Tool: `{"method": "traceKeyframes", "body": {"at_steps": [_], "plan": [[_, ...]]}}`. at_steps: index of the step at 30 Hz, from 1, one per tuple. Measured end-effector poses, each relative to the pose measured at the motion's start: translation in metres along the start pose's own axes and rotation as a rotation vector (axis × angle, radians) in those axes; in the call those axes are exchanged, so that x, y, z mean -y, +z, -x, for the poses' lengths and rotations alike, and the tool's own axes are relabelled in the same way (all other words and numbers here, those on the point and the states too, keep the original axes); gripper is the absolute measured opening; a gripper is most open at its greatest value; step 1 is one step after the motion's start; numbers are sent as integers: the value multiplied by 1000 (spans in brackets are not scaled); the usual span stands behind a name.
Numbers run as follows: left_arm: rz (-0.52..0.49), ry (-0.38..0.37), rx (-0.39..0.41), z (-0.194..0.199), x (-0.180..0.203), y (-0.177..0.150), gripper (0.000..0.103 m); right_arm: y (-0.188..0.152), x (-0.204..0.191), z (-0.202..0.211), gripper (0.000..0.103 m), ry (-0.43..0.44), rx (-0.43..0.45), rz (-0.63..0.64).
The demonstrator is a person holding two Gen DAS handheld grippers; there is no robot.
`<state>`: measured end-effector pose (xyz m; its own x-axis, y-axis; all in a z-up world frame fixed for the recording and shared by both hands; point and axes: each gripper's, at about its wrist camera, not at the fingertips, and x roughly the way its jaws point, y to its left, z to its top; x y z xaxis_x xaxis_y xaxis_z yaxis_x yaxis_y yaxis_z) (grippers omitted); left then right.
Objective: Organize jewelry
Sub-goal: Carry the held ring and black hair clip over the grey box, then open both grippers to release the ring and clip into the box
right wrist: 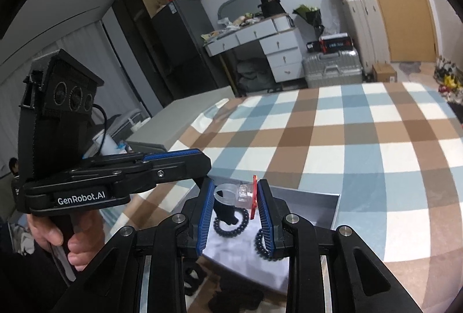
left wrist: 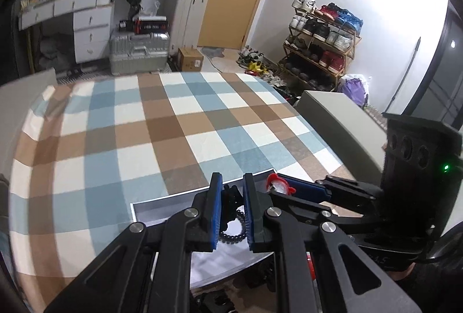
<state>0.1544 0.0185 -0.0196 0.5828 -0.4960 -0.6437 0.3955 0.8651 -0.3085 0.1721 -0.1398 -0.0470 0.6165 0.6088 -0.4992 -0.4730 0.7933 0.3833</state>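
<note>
A grey open box (left wrist: 162, 201) sits on the checked tablecloth near the front edge; it also shows in the right wrist view (right wrist: 318, 197). My left gripper (left wrist: 233, 191) is shut on a black jewelry piece (left wrist: 230, 194) above the box. A black bead bracelet (left wrist: 231, 236) lies in the box below it. My right gripper (right wrist: 235, 191) is shut on a clear plastic ring with a red top (right wrist: 243, 193), held over the box; the ring also shows in the left wrist view (left wrist: 277, 184). Two bead bracelets (right wrist: 231, 222) lie in the box beneath.
The checked tablecloth (left wrist: 173, 125) covers the round table. A grey cabinet top (left wrist: 341, 116) stands by the table's right side. More dark items (right wrist: 231, 298) lie on the cloth in front of the box. Suitcases, drawers and a shoe rack (left wrist: 321, 44) stand beyond the table.
</note>
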Motion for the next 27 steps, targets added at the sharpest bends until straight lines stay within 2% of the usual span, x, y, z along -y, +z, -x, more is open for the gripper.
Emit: {"method": "traceKeyframes", "body": {"at_steps": [4, 10, 13, 14, 15, 17, 19, 20, 21, 22, 27], "plan": [[20, -48, -20, -7, -3, 1, 9, -2, 4, -8, 29, -17, -17, 12], [33, -74, -44, -16, -5, 2, 9, -8, 11, -17, 29, -17, -52, 1], [84, -92, -40, -18, -14, 0, 10, -9, 15, -20, 31, -16, -62, -15], [106, -90, -45, -19, -19, 1, 16, -9, 16, -20, 35, -18, -62, -16], [115, -77, -49, -19, -21, 1, 31, -8, 17, -20, 39, -18, -60, -17], [119, -60, -31, -15, -23, 2, 43, -8, 18, -17, 57, -15, -49, -22], [110, -43, 4, -4, -22, 3, 48, -8, 18, -10, 60, -10, -30, -24], [105, -39, 11, -2, -22, 3, 57, -8, 18, -7, 63, -6, -19, -22], [103, -39, 21, 3, -21, 3, 61, -8, 17, -2, 66, -5, -5, -21], [102, -38, 23, 3, -21, 2, 61, -9, 16, 5, 71, -9, 17, -21], [109, 4, 16, 9, -21, -7, 61, -9, 8, 29, 81, -41, 83, -5]]}}
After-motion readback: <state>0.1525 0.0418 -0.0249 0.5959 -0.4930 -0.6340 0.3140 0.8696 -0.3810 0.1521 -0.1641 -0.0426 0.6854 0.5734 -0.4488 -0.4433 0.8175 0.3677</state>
